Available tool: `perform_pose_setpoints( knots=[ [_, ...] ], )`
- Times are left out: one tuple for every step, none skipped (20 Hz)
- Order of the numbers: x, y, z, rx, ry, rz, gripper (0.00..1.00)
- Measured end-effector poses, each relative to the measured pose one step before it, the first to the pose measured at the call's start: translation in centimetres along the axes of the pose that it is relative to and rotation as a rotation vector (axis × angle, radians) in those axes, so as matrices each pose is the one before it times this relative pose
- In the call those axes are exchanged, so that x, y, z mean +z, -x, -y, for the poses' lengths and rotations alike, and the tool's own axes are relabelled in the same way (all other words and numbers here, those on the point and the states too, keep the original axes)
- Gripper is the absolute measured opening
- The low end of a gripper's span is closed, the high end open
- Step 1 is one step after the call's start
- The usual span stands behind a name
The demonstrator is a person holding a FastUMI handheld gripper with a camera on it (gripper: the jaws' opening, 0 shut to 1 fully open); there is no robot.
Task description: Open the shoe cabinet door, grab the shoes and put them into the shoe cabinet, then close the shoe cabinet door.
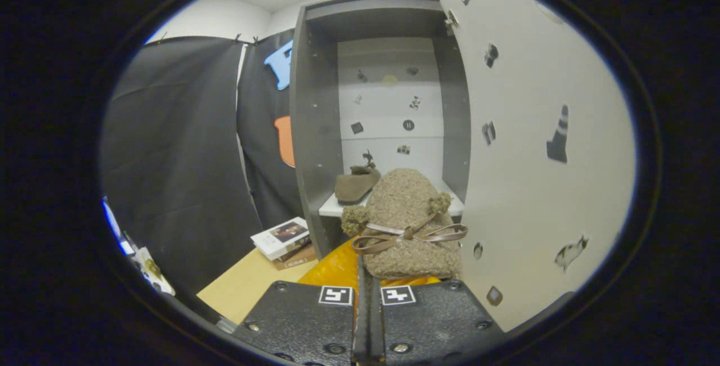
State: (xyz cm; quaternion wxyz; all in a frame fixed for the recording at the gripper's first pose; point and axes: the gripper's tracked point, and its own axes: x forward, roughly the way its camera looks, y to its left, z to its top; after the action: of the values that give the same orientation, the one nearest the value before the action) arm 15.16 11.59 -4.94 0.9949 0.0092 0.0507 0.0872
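Observation:
My gripper (368,290) is shut on a fuzzy tan shoe (408,220) with a brown ribbon bow and two pompoms; the shoe sticks up just ahead of the fingers. Beyond it stands the grey shoe cabinet (315,130), its white door (540,158) swung open to the right of the shoe. On the cabinet's white shelf (332,207) lies a second brown shoe (355,183), toward the left side. The held shoe hangs in front of the shelf's right half, outside the cabinet.
A yellow-orange bag (334,267) lies under the held shoe on a light wooden surface (247,284). A small stack of books (283,239) rests beside the cabinet's left wall. Black cloth (180,158) closes off the left side.

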Motion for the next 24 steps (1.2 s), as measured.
perform_pose_setpoints(
  knots=[
    [1.188, -0.629, 0.122, -0.00578, 0.00355, 0.01123, 0.05],
    [1.399, -0.672, 0.252, -0.00843, 0.00126, 0.01595, 0.05],
    [1.319, -0.660, 0.197, -0.00581, 0.00499, 0.01667, 0.05],
    [1.030, -0.788, 0.163, -0.00921, 0.00894, 0.01628, 0.05],
    [0.867, -0.919, 0.295, -0.00705, 0.01048, 0.00853, 0.05],
    [0.983, -1.203, 0.135, -0.00491, 0.00570, 0.00860, 0.05],
    [0.958, -0.771, 0.211, 0.00009, 0.00694, 0.00629, 0.06],
    [0.635, -0.891, 0.166, -0.00421, 0.00987, 0.00709, 0.06],
    [0.441, -1.135, 0.255, -0.00587, 0.00499, 0.00823, 0.06],
    [0.714, -1.165, 0.240, -0.00628, -0.00164, 0.00861, 0.05],
    [0.583, -1.144, 0.177, -0.00638, 0.00580, 0.00869, 0.05],
    [0.452, -1.135, 0.241, -0.00561, 0.00218, 0.00798, 0.05],
    [0.055, -1.306, 0.002, -0.00602, 0.00564, -0.00113, 0.05],
    [0.261, -1.374, 0.105, -0.00510, 0.00699, 0.00356, 0.05],
    [-0.104, -1.428, 0.052, -0.00051, -0.00153, -0.00658, 0.05],
    [-0.195, -1.235, -0.154, 0.00243, -0.00546, -0.01432, 0.05],
    [-0.228, -1.521, 0.030, 0.00090, -0.01456, -0.01216, 0.05],
    [-0.214, -1.393, 0.168, -0.00429, -0.00873, -0.00757, 0.06],
    [-0.287, -1.791, 0.283, -0.01184, -0.00080, -0.01216, 0.05],
    [-0.340, -1.410, 0.304, -0.00920, -0.00239, -0.01460, 0.05],
    [-0.405, -1.805, 0.216, -0.00664, 0.00175, -0.01253, 0.05],
    [-0.585, -1.739, 0.157, -0.00229, -0.00191, -0.01929, 0.05],
    [-0.840, -1.691, 0.099, -0.00065, -0.00563, -0.03477, 0.06],
    [-0.642, -1.605, 0.145, -0.00174, -0.00428, -0.02429, 0.05]
  ],
)
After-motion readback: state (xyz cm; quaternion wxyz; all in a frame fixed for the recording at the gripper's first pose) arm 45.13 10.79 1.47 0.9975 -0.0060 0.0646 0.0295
